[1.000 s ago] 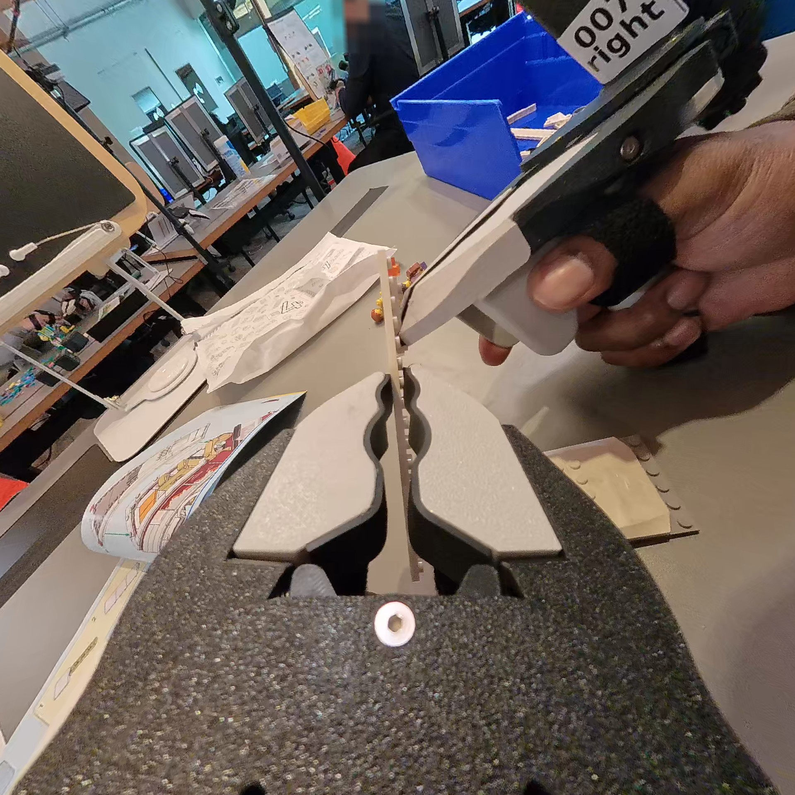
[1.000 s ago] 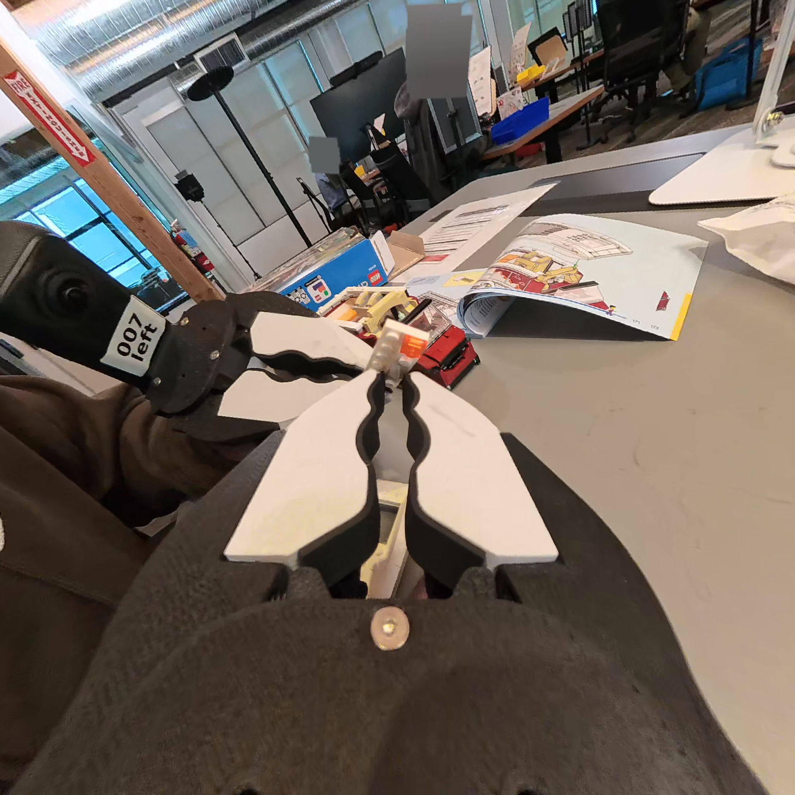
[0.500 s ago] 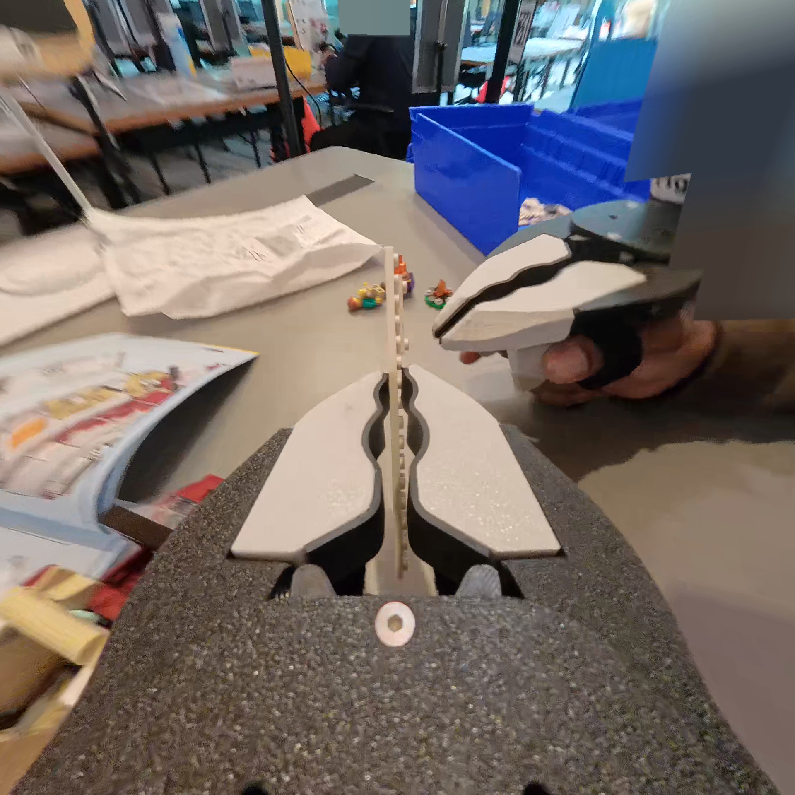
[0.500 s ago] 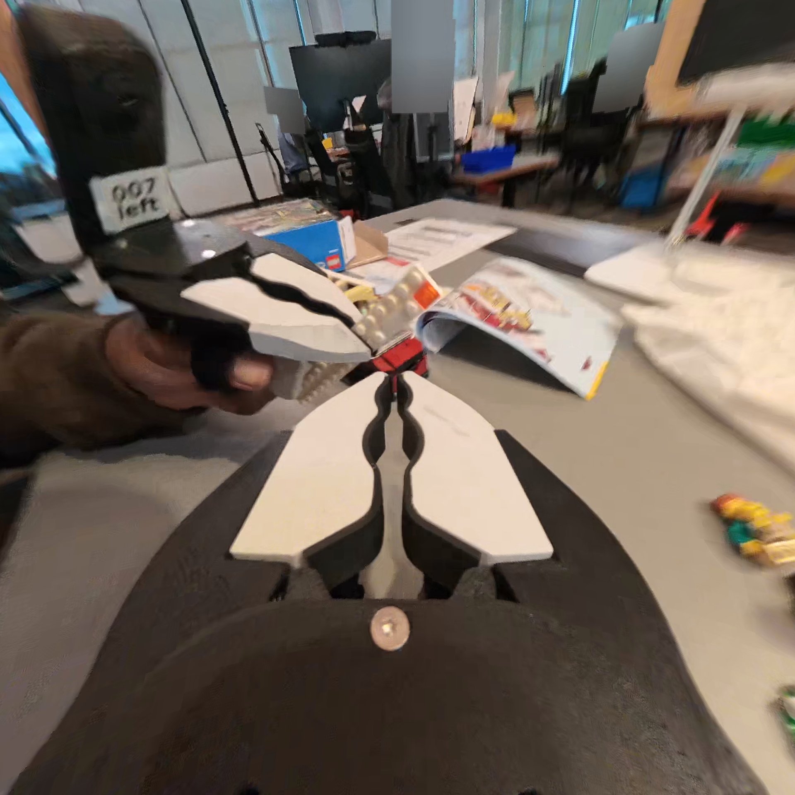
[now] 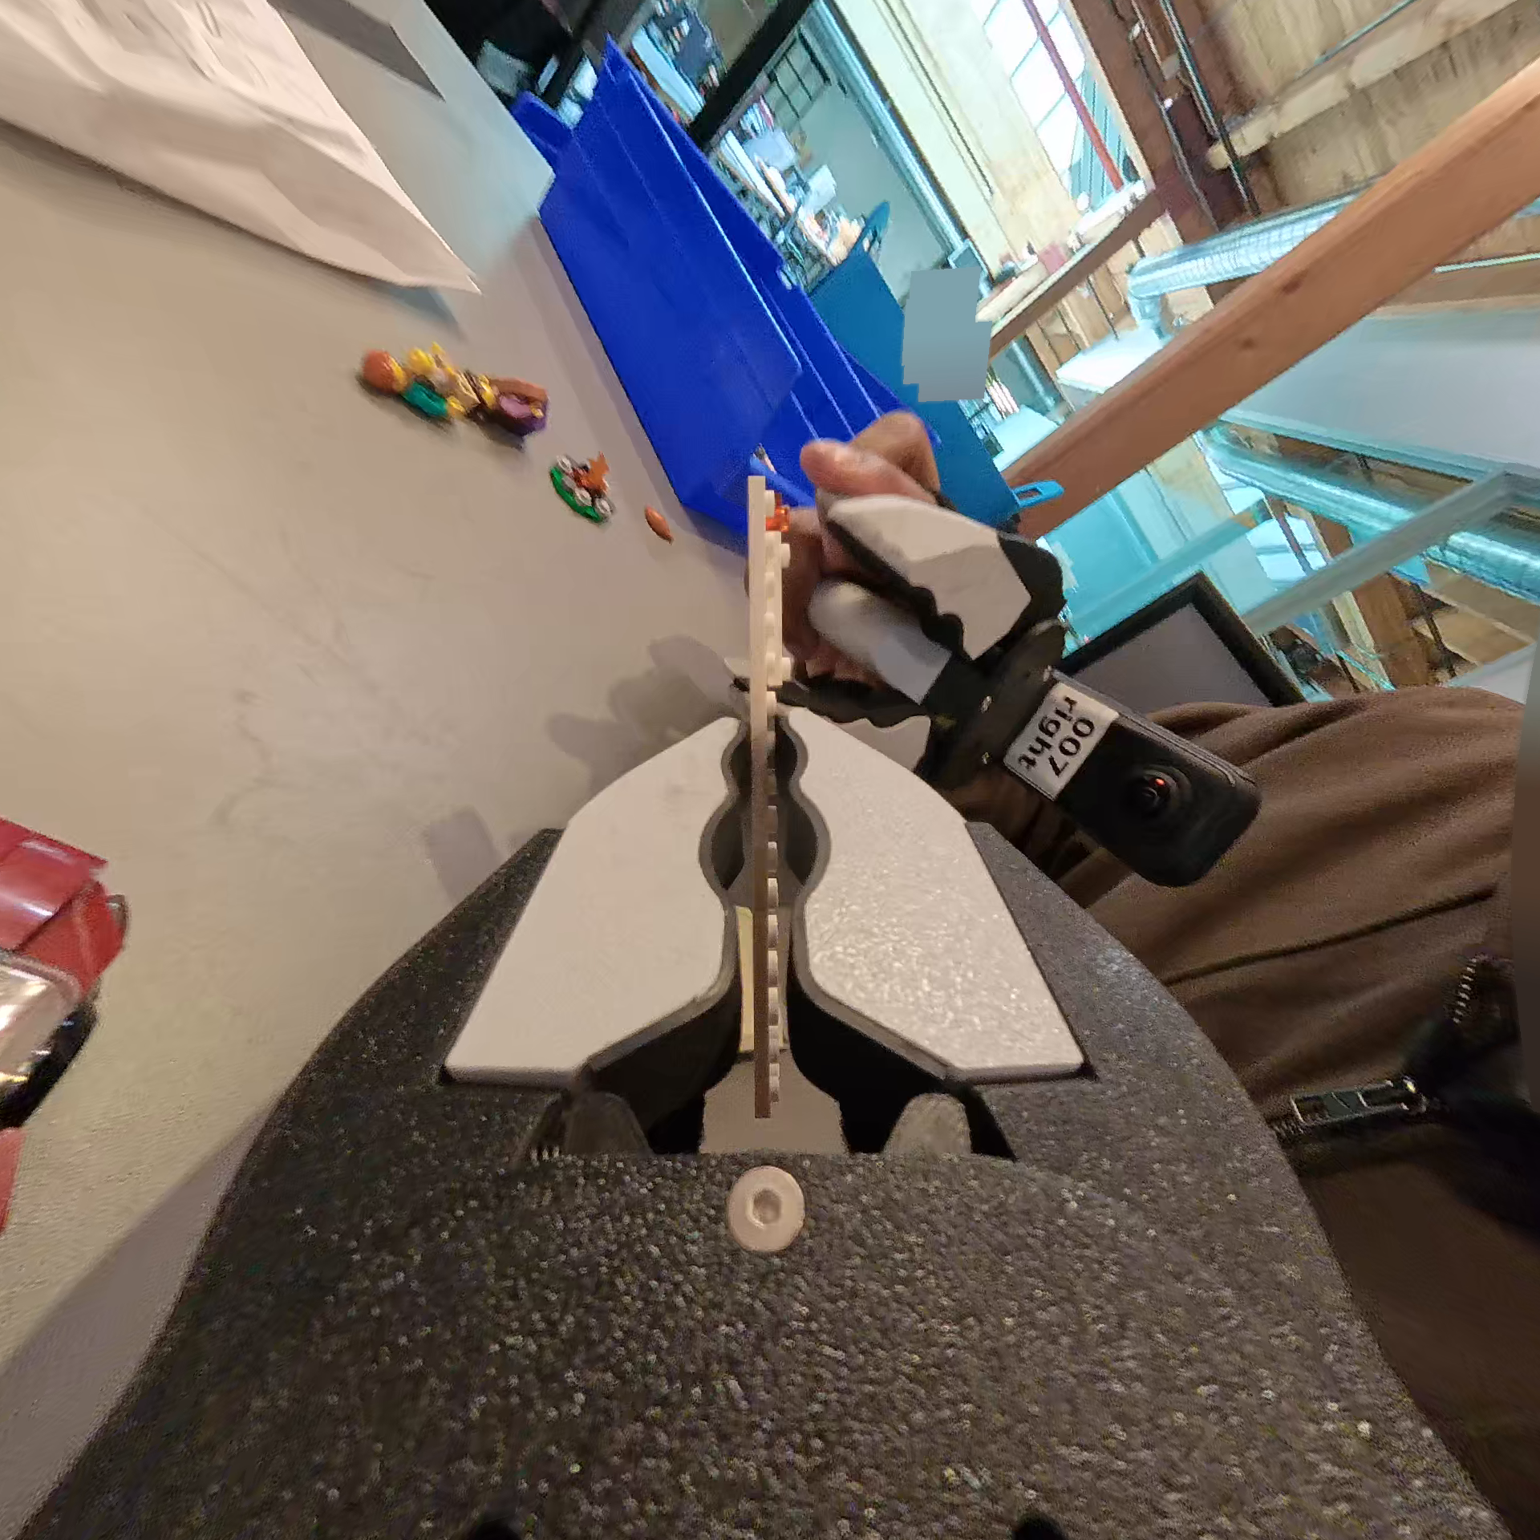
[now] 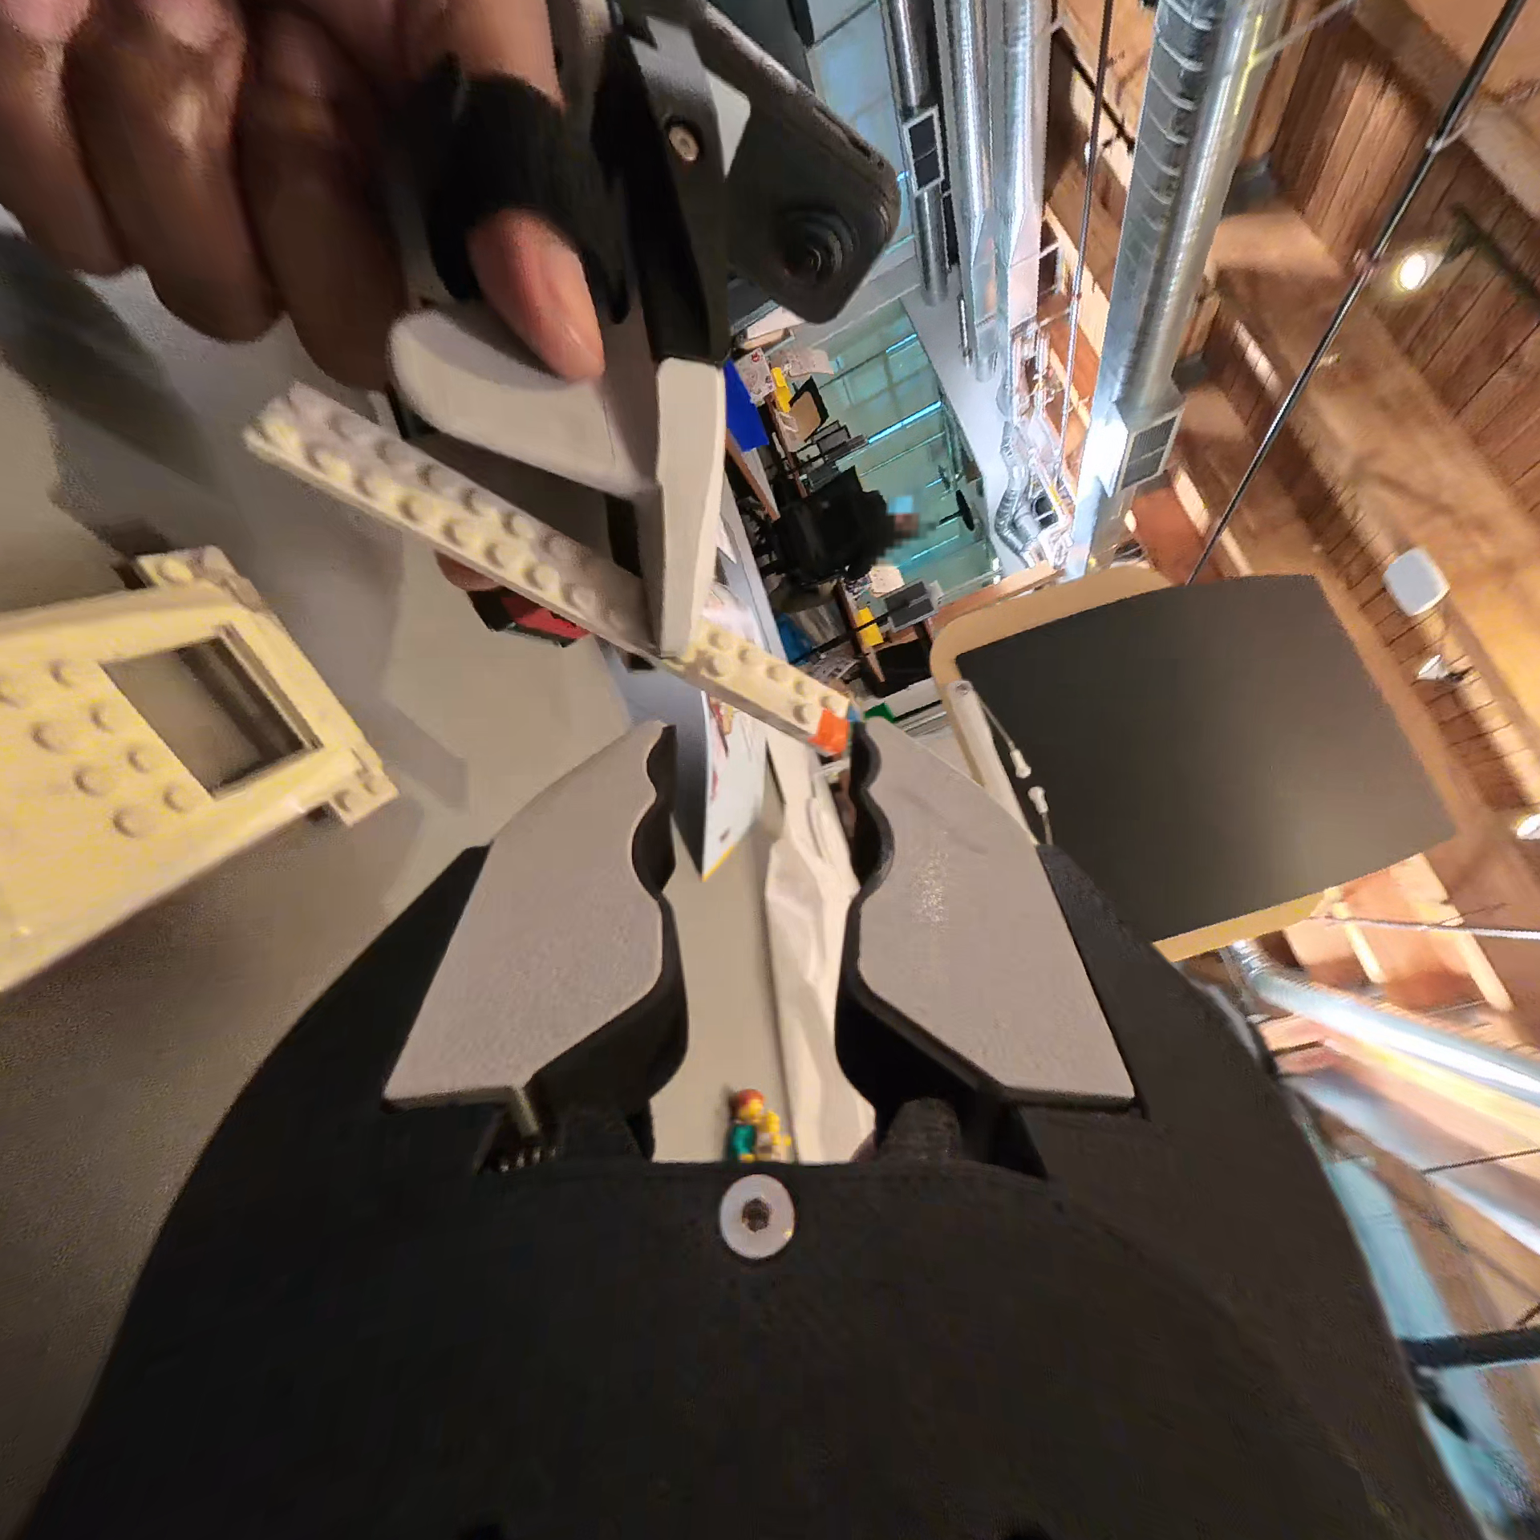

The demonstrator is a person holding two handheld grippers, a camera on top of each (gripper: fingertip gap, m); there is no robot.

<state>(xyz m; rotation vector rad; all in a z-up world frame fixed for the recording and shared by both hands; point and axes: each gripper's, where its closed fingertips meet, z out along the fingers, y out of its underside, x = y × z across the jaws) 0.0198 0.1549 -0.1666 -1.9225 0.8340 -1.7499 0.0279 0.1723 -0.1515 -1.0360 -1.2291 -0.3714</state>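
Two grippers up close: our left gripper (image 5: 762, 725) is clenched on a long, thin white studded plastic plate (image 5: 767, 600), pads pressing both faces, plate edge-on w/ a small orange piece (image 6: 833, 732) at its far tip. Our right gripper (image 6: 762, 742) is spread wide, nothing in it, that tip just beside its right finger (image 6: 942, 833). Small colourful toy figures (image 5: 454, 392) lie on the grey table (image 5: 250, 583) by a blue plastic bin (image 5: 683, 317).

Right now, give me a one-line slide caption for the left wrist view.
Left claw clamps a long white studded plate edge-on above the grey table, right claw close beside it.
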